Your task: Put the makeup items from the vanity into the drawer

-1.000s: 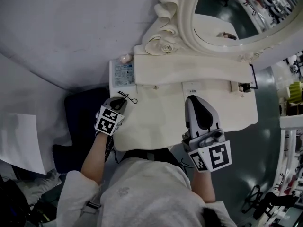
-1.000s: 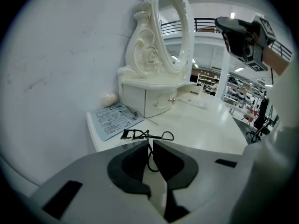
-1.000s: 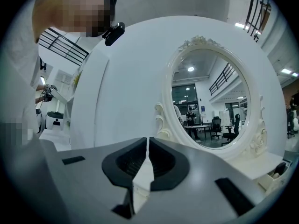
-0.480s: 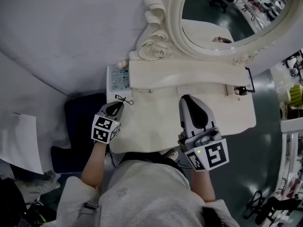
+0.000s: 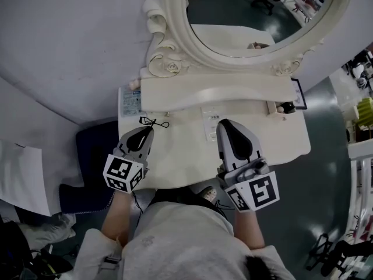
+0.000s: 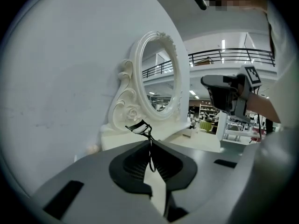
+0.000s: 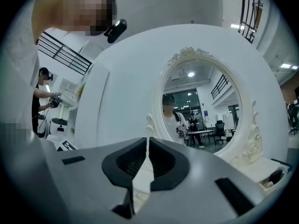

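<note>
Black eyelash curler (image 5: 152,122) is clamped in our left gripper (image 5: 145,134), jaws just closed on its handle; we have lifted it off the vanity (image 5: 280,139), centre left; our right gripper (image 5: 225,124) keeps jaws together, empty

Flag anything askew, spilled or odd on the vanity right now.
Nothing spilled or broken. Only oddity: the eyelash curler is pinched by its thin handle in the left hand-held gripper, sticking out past the jaws, so the hold looks marginal. The right hand-held gripper is shut and empty.
</note>
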A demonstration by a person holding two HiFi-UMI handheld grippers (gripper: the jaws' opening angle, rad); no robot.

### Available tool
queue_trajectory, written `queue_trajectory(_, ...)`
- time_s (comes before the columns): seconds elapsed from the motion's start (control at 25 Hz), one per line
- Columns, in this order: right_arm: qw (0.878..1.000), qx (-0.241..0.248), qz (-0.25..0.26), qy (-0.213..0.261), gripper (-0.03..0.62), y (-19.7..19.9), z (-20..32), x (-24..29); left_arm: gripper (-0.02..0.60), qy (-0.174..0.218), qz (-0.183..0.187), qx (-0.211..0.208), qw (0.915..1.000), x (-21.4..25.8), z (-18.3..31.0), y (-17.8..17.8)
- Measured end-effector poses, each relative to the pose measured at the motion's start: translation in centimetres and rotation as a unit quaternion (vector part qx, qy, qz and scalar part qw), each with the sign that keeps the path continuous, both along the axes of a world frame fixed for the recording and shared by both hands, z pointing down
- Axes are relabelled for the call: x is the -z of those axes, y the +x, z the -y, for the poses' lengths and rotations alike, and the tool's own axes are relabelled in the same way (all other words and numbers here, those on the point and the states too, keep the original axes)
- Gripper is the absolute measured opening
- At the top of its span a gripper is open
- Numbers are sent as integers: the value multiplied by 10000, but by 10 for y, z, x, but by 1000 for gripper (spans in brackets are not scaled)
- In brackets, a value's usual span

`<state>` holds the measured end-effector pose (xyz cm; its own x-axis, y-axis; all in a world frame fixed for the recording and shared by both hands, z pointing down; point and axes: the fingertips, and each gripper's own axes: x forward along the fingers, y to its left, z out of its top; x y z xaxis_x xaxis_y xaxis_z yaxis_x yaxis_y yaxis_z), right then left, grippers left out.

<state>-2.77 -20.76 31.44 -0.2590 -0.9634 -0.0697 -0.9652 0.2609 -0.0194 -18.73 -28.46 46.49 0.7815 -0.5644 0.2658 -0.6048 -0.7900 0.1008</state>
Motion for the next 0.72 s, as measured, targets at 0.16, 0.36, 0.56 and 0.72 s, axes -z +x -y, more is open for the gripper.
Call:
queue_trajectory(0.16, 9999, -95, 60, 61, 29, 24, -12, 3, 28, 219, -322, -130, 9992, 30, -13, 29)
queue_trajectory(0.36, 9997, -209, 111, 96, 29, 51, -25, 1, 28, 411, -653, -268, 9967, 57, -27, 62)
queue_trajectory(0.56, 9993, -306, 136, 183, 29, 73, -38, 5, 28, 603, -945, -386, 9929, 86, -42, 92)
queue_trajectory(0.72, 9990, -362, 152, 233, 29, 88, -47, 6, 28, 739, -1017, -560, 9905, 99, -54, 115)
